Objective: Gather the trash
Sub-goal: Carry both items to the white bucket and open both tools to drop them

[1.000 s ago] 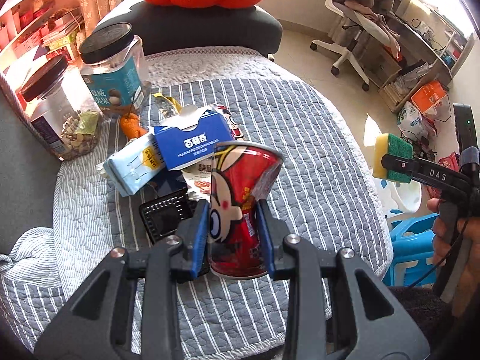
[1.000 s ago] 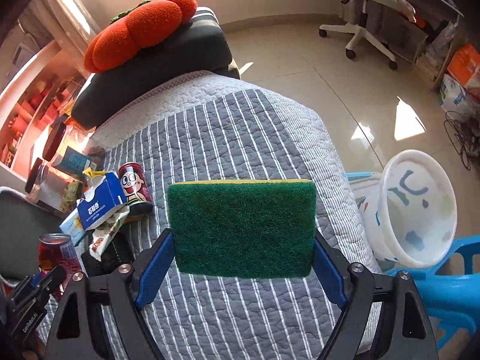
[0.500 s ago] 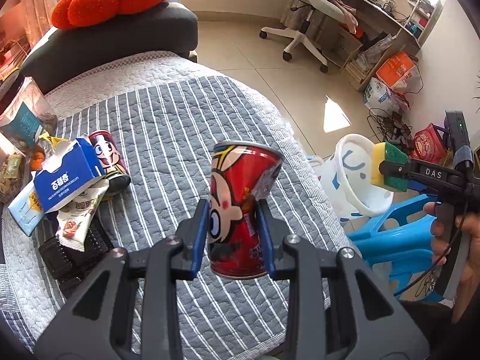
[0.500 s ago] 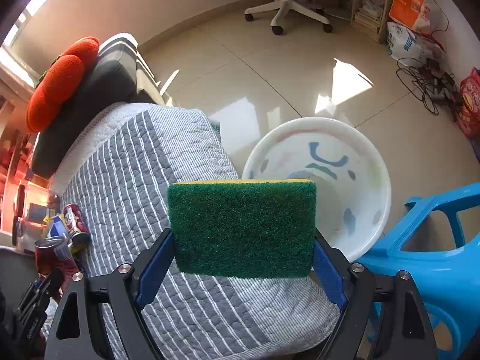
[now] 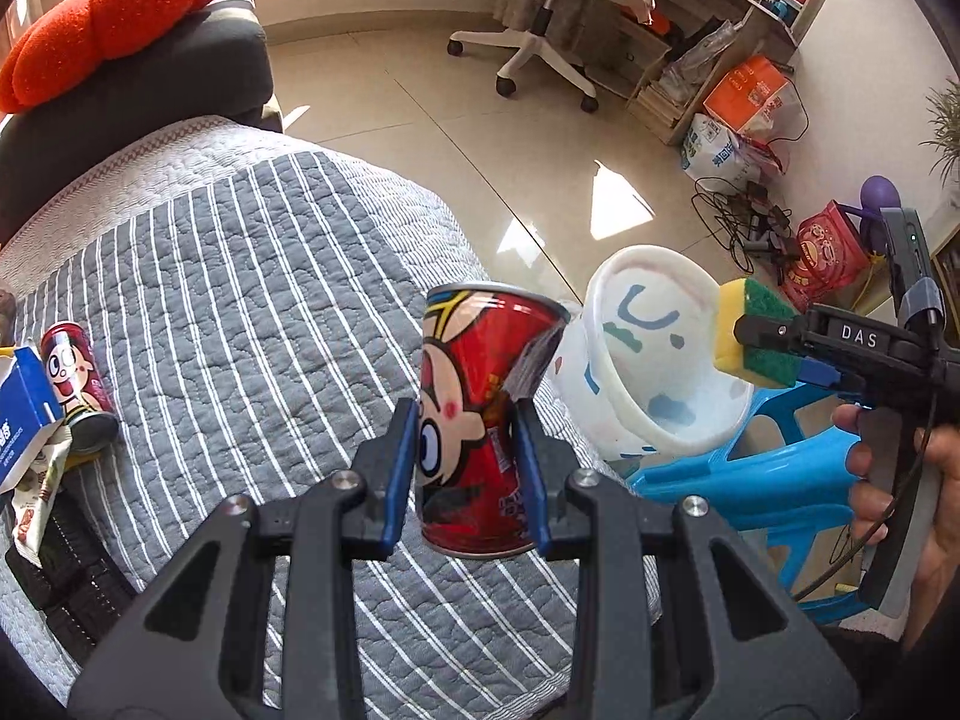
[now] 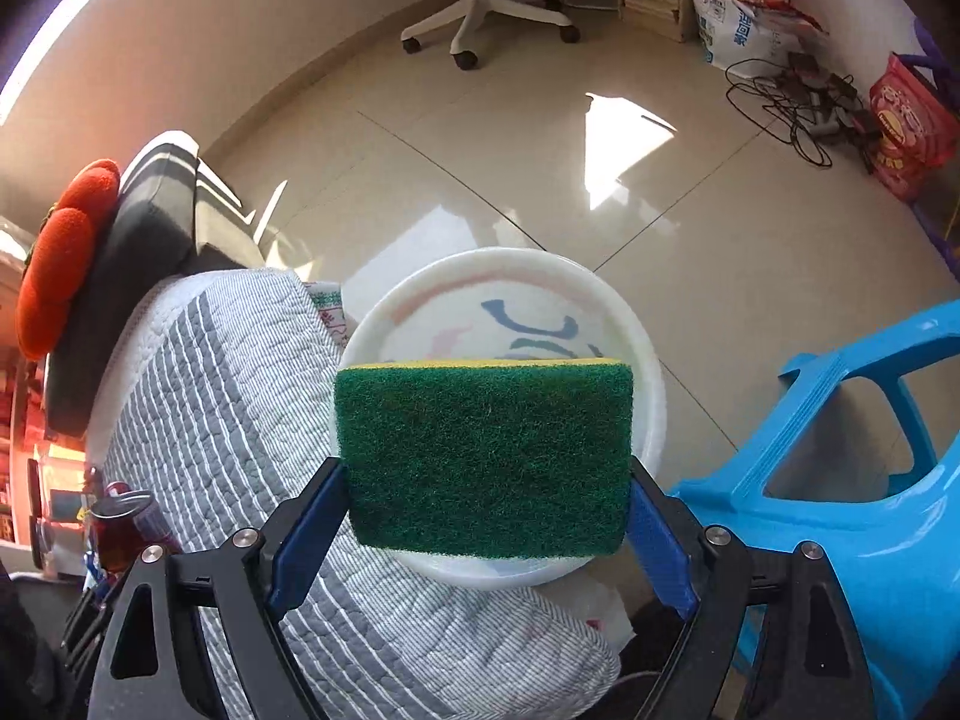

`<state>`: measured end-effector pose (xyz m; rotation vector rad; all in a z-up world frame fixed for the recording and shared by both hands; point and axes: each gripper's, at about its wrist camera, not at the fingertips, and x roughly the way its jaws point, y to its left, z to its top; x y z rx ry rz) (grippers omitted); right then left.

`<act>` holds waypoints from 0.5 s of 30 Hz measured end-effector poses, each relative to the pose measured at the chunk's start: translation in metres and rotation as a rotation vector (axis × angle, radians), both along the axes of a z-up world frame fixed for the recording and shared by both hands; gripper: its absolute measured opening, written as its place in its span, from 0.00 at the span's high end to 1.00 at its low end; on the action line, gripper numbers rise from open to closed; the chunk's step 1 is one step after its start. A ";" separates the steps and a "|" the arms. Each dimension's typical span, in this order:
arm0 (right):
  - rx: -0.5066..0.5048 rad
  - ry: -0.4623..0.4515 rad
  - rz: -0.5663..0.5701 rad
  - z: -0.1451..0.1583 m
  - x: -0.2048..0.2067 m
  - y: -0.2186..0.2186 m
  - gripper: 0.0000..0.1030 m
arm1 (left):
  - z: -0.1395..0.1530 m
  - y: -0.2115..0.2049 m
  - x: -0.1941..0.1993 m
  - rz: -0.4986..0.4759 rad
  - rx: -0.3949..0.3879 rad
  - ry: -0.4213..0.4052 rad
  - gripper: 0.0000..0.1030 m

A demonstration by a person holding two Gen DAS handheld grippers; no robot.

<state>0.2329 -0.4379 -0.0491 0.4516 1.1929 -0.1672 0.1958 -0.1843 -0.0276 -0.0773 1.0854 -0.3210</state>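
My left gripper (image 5: pixel 467 468) is shut on a dented red cartoon can (image 5: pixel 480 414) and holds it above the striped quilt's right edge, beside a white bin (image 5: pixel 648 372). My right gripper (image 6: pixel 483 510) is shut on a green and yellow sponge (image 6: pixel 483 459), held right over the white bin (image 6: pixel 645 372). The sponge (image 5: pixel 759 339) and right gripper (image 5: pixel 780 342) show over the bin's rim in the left wrist view. The held can (image 6: pixel 123 531) shows at lower left in the right wrist view.
A second red can (image 5: pixel 75 381), a blue box (image 5: pixel 21 405), a snack wrapper (image 5: pixel 36 492) and a black tray (image 5: pixel 66 576) lie at the quilt's left. A blue plastic stool (image 6: pixel 840 480) stands beside the bin. An office chair (image 5: pixel 552 18) and floor clutter lie beyond.
Both grippers have swung right toward the bin. The can has moved from over the trash pile to the quilt's right edge; the sponge now hangs over the bin's opening.
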 end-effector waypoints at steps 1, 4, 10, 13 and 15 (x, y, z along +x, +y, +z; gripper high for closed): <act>0.018 -0.003 -0.006 0.000 -0.001 -0.003 0.11 | 0.000 -0.005 0.002 -0.007 -0.003 0.002 0.67; 0.038 -0.005 -0.015 0.000 -0.002 -0.009 0.09 | -0.003 -0.023 0.009 -0.030 -0.019 0.017 0.67; -0.011 0.009 -0.020 0.006 -0.015 -0.026 0.08 | -0.004 -0.066 0.021 -0.099 -0.007 0.014 0.67; -0.032 0.020 -0.013 0.006 -0.023 -0.035 0.08 | -0.006 -0.087 0.029 -0.133 -0.005 0.019 0.67; -0.044 0.025 -0.015 0.006 -0.028 -0.042 0.08 | -0.010 -0.099 0.035 -0.150 -0.004 0.031 0.67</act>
